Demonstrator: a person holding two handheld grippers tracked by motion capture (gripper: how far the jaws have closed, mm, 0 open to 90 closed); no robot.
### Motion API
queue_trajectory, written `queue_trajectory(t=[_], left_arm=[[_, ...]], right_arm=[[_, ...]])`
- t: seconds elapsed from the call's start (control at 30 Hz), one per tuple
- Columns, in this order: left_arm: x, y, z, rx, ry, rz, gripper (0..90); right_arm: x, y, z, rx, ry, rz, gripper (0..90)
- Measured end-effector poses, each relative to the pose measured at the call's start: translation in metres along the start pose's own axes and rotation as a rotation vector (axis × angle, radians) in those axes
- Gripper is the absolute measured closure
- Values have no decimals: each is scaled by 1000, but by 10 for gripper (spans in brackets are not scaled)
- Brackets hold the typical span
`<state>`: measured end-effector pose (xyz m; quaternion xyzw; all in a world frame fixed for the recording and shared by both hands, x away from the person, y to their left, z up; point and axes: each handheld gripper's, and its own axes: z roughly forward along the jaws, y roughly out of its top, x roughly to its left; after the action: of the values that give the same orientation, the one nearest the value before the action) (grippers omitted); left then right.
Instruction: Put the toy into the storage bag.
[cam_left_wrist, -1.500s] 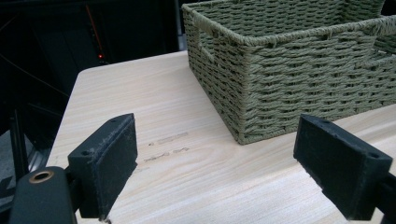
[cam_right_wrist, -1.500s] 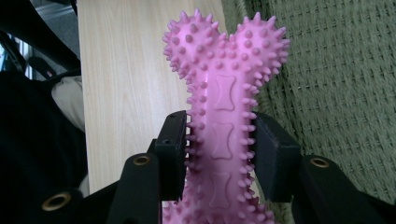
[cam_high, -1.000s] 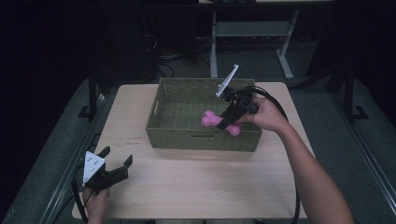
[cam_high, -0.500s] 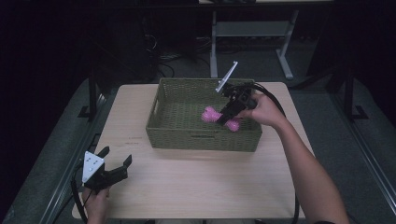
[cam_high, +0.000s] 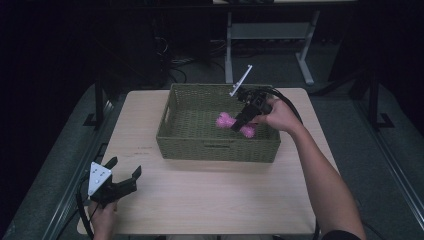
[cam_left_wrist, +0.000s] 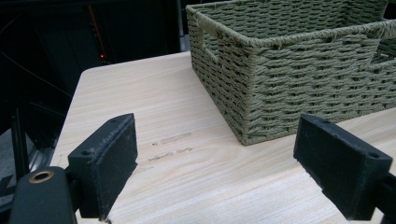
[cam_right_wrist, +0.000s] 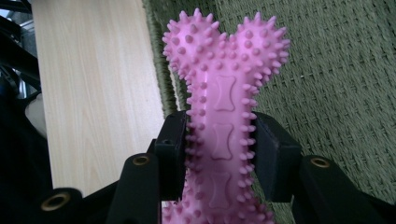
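Gripping the pink spiked bone toy (cam_high: 235, 125) by its narrow middle, the right gripper (cam_high: 244, 120) holds it above the floor of the woven green basket (cam_high: 215, 148), toward the basket's 3 o'clock end. In the right gripper view both black pads press against the toy's (cam_right_wrist: 224, 116) shaft, whose raised bone-shaped marks run along it; no lettering or brand can be read on the toy, the basket or the grippers. The toy's knobbed end points to 12 o'clock in that view, over the basket's inner wall (cam_right_wrist: 327, 70) and a strip of the pale wood table (cam_right_wrist: 93, 84).

From the high view, the right forearm comes up from 5 o'clock, crosses the near rim of the basket, and the hand (cam_high: 278, 116) tilts the gripper down toward 8 o'clock into the basket. The toy hangs near the right-hand wall, with most of the basket floor open toward 9 o'clock.

At 7 o'clock on the table (cam_high: 210, 200), the left gripper (cam_high: 123, 178) sits by the near left corner, close to the table's edge, its jaws spread wide with nothing between them, aimed toward 2 o'clock. The left gripper view shows bare wood between its pads (cam_left_wrist: 109, 163) and the basket's corner (cam_left_wrist: 243, 135), well apart, with faint scuff marks on the wood.
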<state>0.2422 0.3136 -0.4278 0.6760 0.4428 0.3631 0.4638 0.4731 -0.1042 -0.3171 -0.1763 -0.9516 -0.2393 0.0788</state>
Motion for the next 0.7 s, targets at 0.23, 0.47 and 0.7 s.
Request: queue_trajectory(t=[0.23,0.47,0.7], left_arm=[[1,0,-1,-3,2,-7,130],[1,0,-1,-3,0,-7,130],[0,0,0,-2,-2,-4,130]], right_arm=[[-9,-4,8,-1,7,25,571],[-19,-8,15,6,5,43,570],[-28,-13,26,37,8,76,571]])
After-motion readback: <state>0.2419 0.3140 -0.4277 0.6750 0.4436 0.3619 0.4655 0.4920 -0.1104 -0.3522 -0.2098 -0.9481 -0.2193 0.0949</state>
